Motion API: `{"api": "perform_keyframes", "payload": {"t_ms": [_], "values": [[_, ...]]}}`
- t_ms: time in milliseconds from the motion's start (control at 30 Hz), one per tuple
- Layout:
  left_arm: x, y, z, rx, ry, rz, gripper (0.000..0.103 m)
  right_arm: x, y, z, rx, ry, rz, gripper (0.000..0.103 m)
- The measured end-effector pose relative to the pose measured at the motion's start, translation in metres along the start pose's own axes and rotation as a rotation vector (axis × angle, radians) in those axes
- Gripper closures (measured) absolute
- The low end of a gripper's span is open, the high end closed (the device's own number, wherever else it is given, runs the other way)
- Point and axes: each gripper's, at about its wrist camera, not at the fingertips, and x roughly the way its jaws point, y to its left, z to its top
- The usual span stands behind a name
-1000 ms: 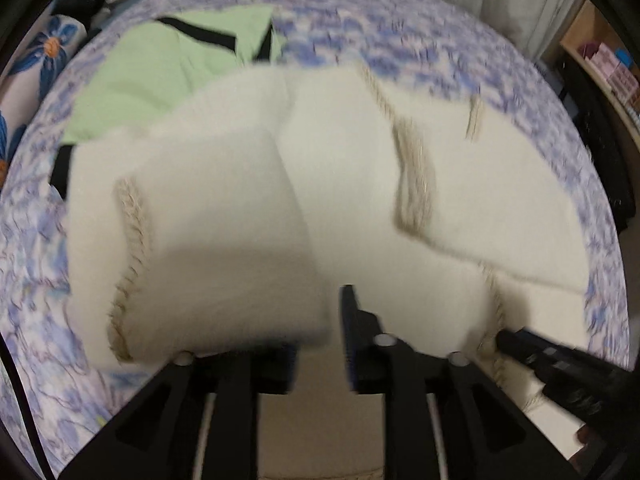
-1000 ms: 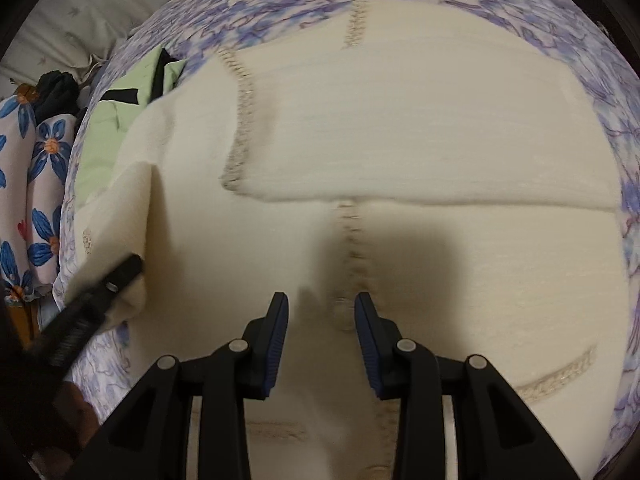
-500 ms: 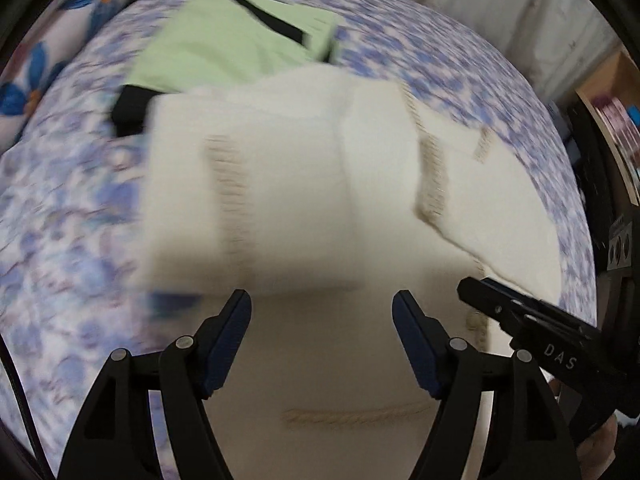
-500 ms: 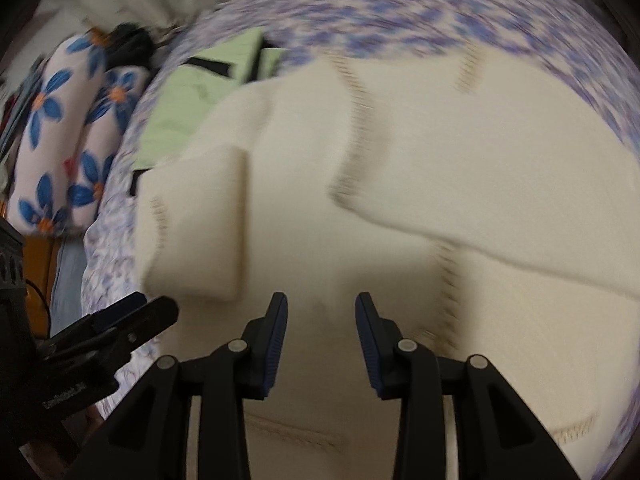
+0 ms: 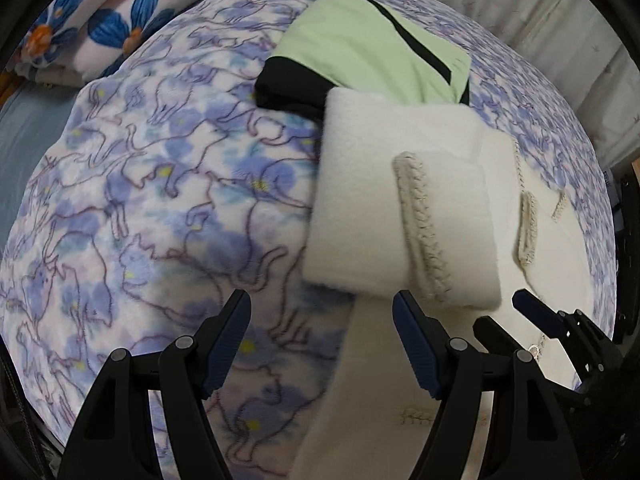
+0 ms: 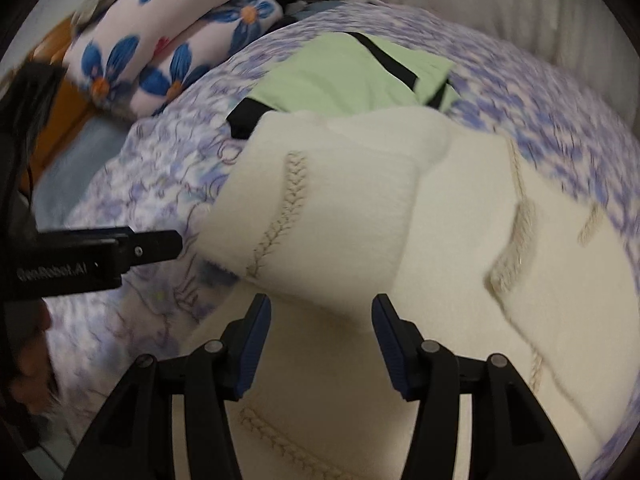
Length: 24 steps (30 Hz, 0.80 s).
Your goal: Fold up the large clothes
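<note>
A cream knitted garment (image 5: 400,208) with braided stitch lines lies on the bed, one part folded over into a thick flap (image 6: 320,208). My left gripper (image 5: 320,340) hangs open above the flap's near edge and the blanket, with nothing between its fingers. To its right, my right gripper (image 5: 536,316) hovers over the cream cloth. In the right wrist view my right gripper (image 6: 322,344) has its jaws opening over the garment, and nothing is between them. The left gripper (image 6: 152,246) shows at the left edge.
The bed is covered by a purple floral blanket (image 5: 140,200). A folded green garment with black trim (image 5: 368,48) lies just beyond the cream one and touches it. Blue-flowered pillows (image 6: 160,40) are stacked at the far left. A pale curtain (image 5: 540,12) hangs behind.
My left gripper let go of the cream flap, which now lies folded on the garment. Both grippers drew back and rolled. The right jaws stand wider than before.
</note>
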Motion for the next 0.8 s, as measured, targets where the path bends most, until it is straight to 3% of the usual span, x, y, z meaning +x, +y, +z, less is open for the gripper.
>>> {"api": "perform_keyframes", "payload": {"t_ms": [133, 467, 600, 633, 667, 800], "values": [[0.004, 0.009, -0.002, -0.003, 0.015, -0.001, 0.031, 0.013, 0.016, -0.001, -0.11, -0.005, -0.107, 0.05], [0.014, 0.024, -0.006, -0.029, 0.046, 0.013, 0.031, 0.041, 0.051, 0.001, -0.318, -0.02, -0.261, 0.05], [0.014, 0.018, -0.006, -0.021, 0.04, 0.008, 0.031, 0.04, 0.053, 0.012, -0.302, -0.031, -0.241, 0.052], [0.014, 0.016, -0.005, -0.018, 0.038, 0.007, 0.031, 0.04, 0.05, 0.016, -0.274, -0.02, -0.204, 0.067], [0.014, 0.014, -0.004, -0.015, 0.037, 0.007, 0.031, 0.038, 0.042, 0.022, -0.216, -0.003, -0.16, 0.091], [0.012, 0.007, -0.002, -0.003, 0.03, 0.006, 0.031, 0.01, -0.001, 0.042, 0.012, -0.045, -0.058, 0.096]]}}
